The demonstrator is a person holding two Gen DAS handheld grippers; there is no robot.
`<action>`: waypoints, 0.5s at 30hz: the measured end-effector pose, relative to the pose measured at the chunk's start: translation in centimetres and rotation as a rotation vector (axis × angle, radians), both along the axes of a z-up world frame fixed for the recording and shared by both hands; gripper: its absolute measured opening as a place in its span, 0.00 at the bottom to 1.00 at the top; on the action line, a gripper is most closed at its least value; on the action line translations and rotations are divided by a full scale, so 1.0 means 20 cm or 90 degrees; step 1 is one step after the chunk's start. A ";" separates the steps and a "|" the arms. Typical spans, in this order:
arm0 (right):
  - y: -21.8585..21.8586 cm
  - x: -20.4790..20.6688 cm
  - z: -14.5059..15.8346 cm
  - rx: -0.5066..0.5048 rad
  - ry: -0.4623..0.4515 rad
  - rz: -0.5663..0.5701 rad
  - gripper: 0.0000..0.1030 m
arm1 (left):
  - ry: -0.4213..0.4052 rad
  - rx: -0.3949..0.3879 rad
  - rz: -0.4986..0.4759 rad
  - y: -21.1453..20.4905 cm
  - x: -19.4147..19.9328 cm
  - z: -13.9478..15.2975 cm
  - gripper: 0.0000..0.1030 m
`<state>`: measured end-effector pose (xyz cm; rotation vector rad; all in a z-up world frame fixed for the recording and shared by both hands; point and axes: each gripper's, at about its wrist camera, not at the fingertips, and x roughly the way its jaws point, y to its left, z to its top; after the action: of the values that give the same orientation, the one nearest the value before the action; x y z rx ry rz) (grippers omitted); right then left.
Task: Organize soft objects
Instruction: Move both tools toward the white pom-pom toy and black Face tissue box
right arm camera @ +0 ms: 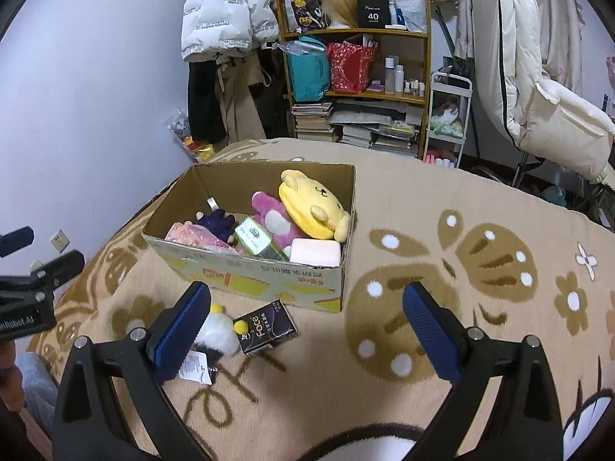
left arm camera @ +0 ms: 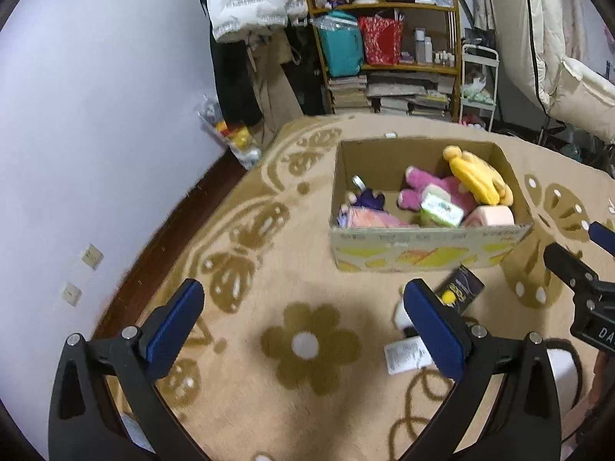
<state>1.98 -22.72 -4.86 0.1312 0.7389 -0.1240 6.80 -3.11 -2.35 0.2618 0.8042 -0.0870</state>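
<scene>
A: What are the grippers doing?

B: The left gripper [left arm camera: 303, 315] is spread wide with nothing between its blue pads, held over the carpet [left arm camera: 269, 269]. The right gripper [right arm camera: 307, 315] is just as wide and also empty.

A: What's nearest them?

B: A small white plush [right arm camera: 219, 332] with a paper tag [right arm camera: 194, 367] lies on the carpet, partly hidden behind the right gripper's left finger [right arm camera: 180, 330]. Touching or just beside it is a black packet [right arm camera: 265, 326].

A: And further out?

B: Just beyond those sits an open box [right arm camera: 250, 272]. Inside are a yellow plush [right arm camera: 311, 203], a pink plush [right arm camera: 269, 215], a purple plush [right arm camera: 217, 223], a green packet [right arm camera: 257, 240] and a pale pink block [right arm camera: 315, 251]. A shelf [right arm camera: 355, 34] stands against the far wall.
</scene>
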 end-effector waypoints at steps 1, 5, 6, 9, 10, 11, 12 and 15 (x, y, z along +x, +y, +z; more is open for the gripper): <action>0.00 0.00 0.00 0.001 0.001 0.000 1.00 | 0.010 -0.006 0.001 0.00 0.00 -0.01 1.00; -0.01 0.01 -0.02 0.007 0.008 -0.004 1.00 | 0.029 -0.010 -0.001 0.01 0.01 -0.05 1.00; -0.01 0.01 -0.03 0.007 0.010 -0.005 1.00 | 0.030 -0.008 -0.003 0.01 0.01 -0.05 1.00; -0.02 0.02 -0.05 0.012 0.016 -0.007 1.00 | 0.035 -0.008 -0.004 0.00 0.01 -0.07 1.00; -0.02 0.03 -0.06 0.013 0.019 -0.007 1.00 | 0.037 -0.008 -0.003 0.00 0.02 -0.07 1.00; -0.02 0.03 -0.07 0.015 0.022 -0.008 1.00 | 0.043 -0.006 -0.003 0.00 0.03 -0.09 1.00; -0.02 0.04 -0.07 0.016 0.025 -0.008 1.00 | 0.048 -0.005 -0.003 -0.01 0.03 -0.10 1.00; -0.01 0.07 -0.09 0.021 0.033 -0.005 1.00 | 0.061 -0.006 -0.003 -0.02 0.06 -0.14 1.00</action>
<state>3.38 -22.95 -6.74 0.1633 0.7927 -0.1232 8.01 -3.42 -5.05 0.2522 0.8978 -0.1079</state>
